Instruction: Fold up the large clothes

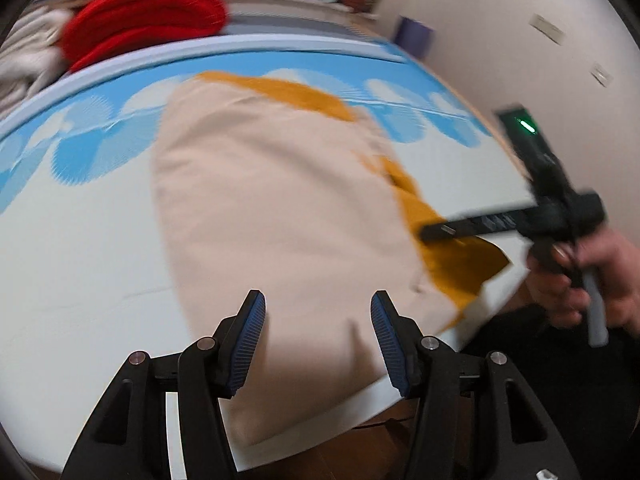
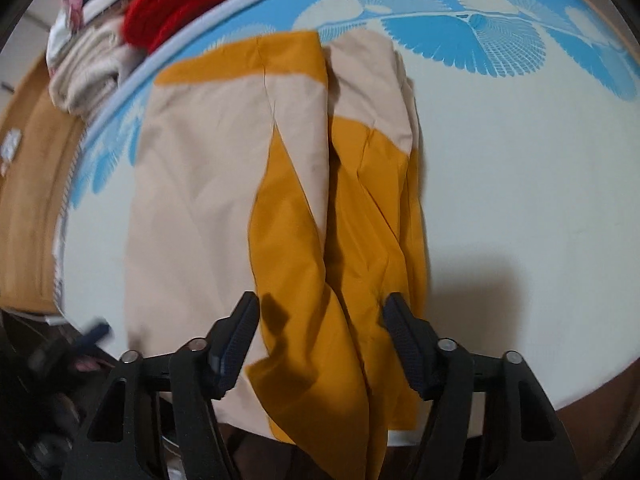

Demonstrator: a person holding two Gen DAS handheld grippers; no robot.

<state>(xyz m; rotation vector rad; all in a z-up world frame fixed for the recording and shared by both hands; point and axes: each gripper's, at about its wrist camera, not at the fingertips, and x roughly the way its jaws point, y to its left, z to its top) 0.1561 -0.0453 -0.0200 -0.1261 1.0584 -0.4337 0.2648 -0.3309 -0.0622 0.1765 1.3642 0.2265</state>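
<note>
- The beige-and-mustard garment [image 2: 280, 208] lies on the table [image 2: 520, 200], just ahead of both claws, its near end drooping over the table edge under the right claw [image 2: 320, 340].
- The right claw stands wide, nothing between its pads; mustard folds sit directly beneath and ahead of it.
- The left claw [image 1: 318, 332] is also wide and holds nothing; beige cloth spreads ahead of it and below.
- Progress, as I judge it: the garment looks folded lengthwise already, one panel laid over another into a long strip, with a loose bunched ridge ahead of the right claw.
- Left to do: tidy that ridge, then fold the strip across, probably bringing the hanging end away from the claws.
- A red knit [image 1: 144, 16] and pale folded clothes [image 2: 92, 68] sit far ahead, left of both claws.
</note>
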